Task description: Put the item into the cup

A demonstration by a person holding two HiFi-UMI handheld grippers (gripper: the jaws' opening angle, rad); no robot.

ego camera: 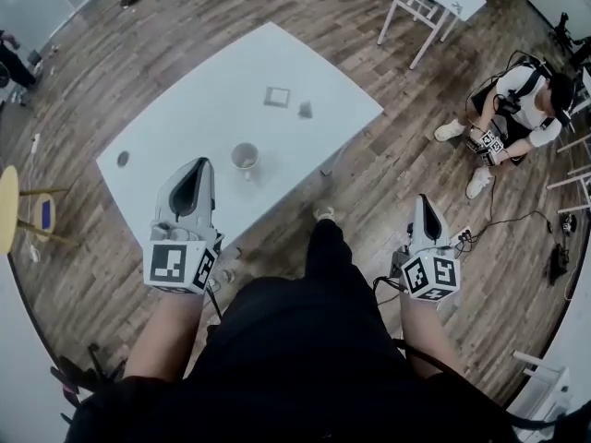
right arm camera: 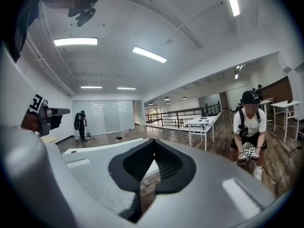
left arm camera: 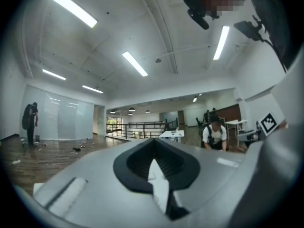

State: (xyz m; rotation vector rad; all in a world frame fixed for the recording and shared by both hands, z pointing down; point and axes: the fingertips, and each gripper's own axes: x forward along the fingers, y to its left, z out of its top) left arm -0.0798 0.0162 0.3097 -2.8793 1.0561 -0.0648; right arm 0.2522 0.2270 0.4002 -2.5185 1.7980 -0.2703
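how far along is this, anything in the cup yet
Done: nothing yet; the cup stands on the table, with a small grey item and a square piece lying apart from it. In hand: nothing; the left tool and right tool are both shut and empty, away from them. Left: grasp an item and drop it in the cup.

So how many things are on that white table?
4: a cup near the front edge, a flat square piece further back, a small grey piece beside it, a dark round spot far left. The left gripper may hide more.
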